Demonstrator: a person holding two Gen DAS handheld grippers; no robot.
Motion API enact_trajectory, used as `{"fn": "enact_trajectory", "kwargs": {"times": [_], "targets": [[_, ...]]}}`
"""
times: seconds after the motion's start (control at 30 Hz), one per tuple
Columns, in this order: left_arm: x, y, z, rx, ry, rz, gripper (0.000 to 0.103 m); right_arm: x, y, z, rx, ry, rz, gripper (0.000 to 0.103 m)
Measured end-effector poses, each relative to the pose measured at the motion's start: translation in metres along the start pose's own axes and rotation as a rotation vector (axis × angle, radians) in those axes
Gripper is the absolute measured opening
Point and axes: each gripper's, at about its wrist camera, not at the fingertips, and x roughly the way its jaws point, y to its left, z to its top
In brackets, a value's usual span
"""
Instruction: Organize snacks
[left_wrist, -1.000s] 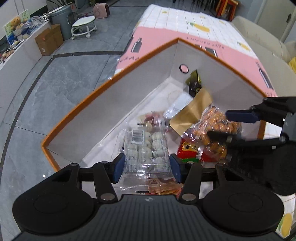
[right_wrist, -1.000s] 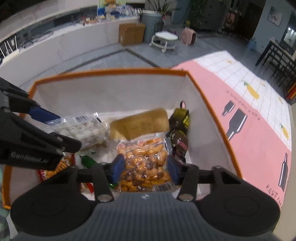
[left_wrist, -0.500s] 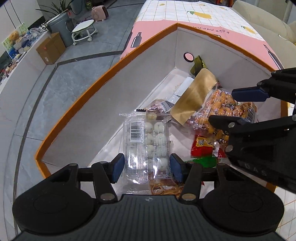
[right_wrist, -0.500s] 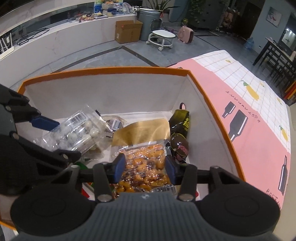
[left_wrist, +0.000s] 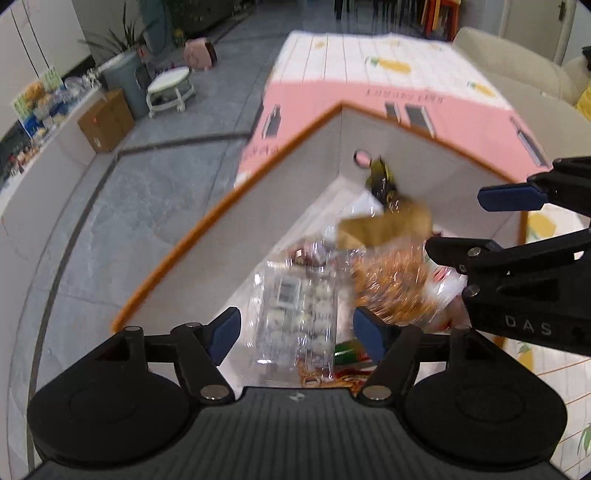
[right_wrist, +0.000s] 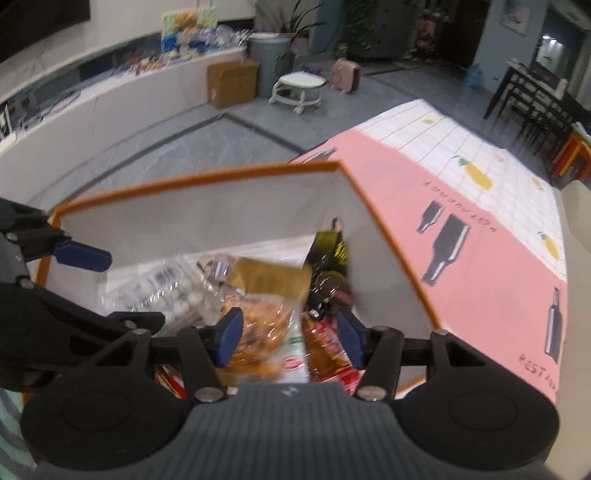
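Note:
A white box with an orange rim (left_wrist: 207, 221) (right_wrist: 207, 173) holds the snacks. In it lie a clear tray of white balls (left_wrist: 295, 314) (right_wrist: 166, 291), a bag of orange snacks (left_wrist: 395, 284) (right_wrist: 258, 332), a tan pouch (left_wrist: 384, 229) (right_wrist: 273, 277), dark packets (left_wrist: 380, 181) (right_wrist: 328, 269) and red packets (right_wrist: 325, 350). My left gripper (left_wrist: 297, 334) is open above the clear tray, holding nothing. My right gripper (right_wrist: 288, 338) is open above the orange snack bag, holding nothing. It also shows at the right of the left wrist view (left_wrist: 480, 221).
The box stands on a table with a pink and white cloth (left_wrist: 424, 99) (right_wrist: 491, 236). Beyond the table edge is grey tiled floor (left_wrist: 147, 192), a cardboard carton (right_wrist: 232, 81), a white stool (right_wrist: 299, 85) and a grey bin (right_wrist: 269, 55).
Both grippers have risen and drawn back from the box. The jaws have spread wider. The clear tray and the orange snack bag have dropped free and lie in the box.

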Motion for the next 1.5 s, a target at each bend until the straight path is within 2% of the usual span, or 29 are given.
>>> {"fn": "enact_trajectory", "kwargs": {"times": [0.17,0.3,0.37,0.47,0.7,0.77,0.9,1.03,1.27,1.37,1.5], "targets": [[-0.032,-0.003,0.005,-0.001,-0.076,0.02,0.084,-0.031,-0.008,0.0,0.068,-0.058,-0.028,0.061],[-0.06,-0.005,0.006,-0.015,-0.171,0.044,0.084,-0.06,-0.015,-0.002,0.135,-0.104,-0.034,0.063],[-0.077,-0.006,0.006,-0.024,-0.218,0.051,0.084,-0.076,-0.016,-0.004,0.155,-0.129,-0.029,0.067],[-0.102,-0.008,0.003,-0.03,-0.293,0.057,0.085,-0.101,-0.012,-0.009,0.165,-0.169,-0.031,0.073],[-0.156,-0.011,-0.01,-0.053,-0.458,0.108,0.086,-0.157,0.001,-0.028,0.201,-0.249,-0.038,0.078],[-0.169,-0.011,-0.015,-0.06,-0.498,0.125,0.088,-0.171,0.006,-0.035,0.208,-0.268,-0.049,0.084],[-0.189,-0.012,-0.027,-0.075,-0.56,0.145,0.09,-0.2,0.015,-0.052,0.218,-0.317,-0.068,0.087],[-0.197,-0.016,-0.041,-0.076,-0.571,0.159,0.092,-0.222,0.023,-0.067,0.247,-0.358,-0.093,0.089],[-0.187,-0.022,-0.057,-0.068,-0.509,0.116,0.092,-0.239,0.041,-0.084,0.251,-0.403,-0.108,0.093],[-0.176,-0.018,-0.058,-0.1,-0.466,0.088,0.092,-0.235,0.045,-0.088,0.239,-0.398,-0.118,0.095],[-0.154,-0.015,-0.061,-0.118,-0.407,0.107,0.092,-0.223,0.047,-0.092,0.228,-0.357,-0.131,0.095]]}}
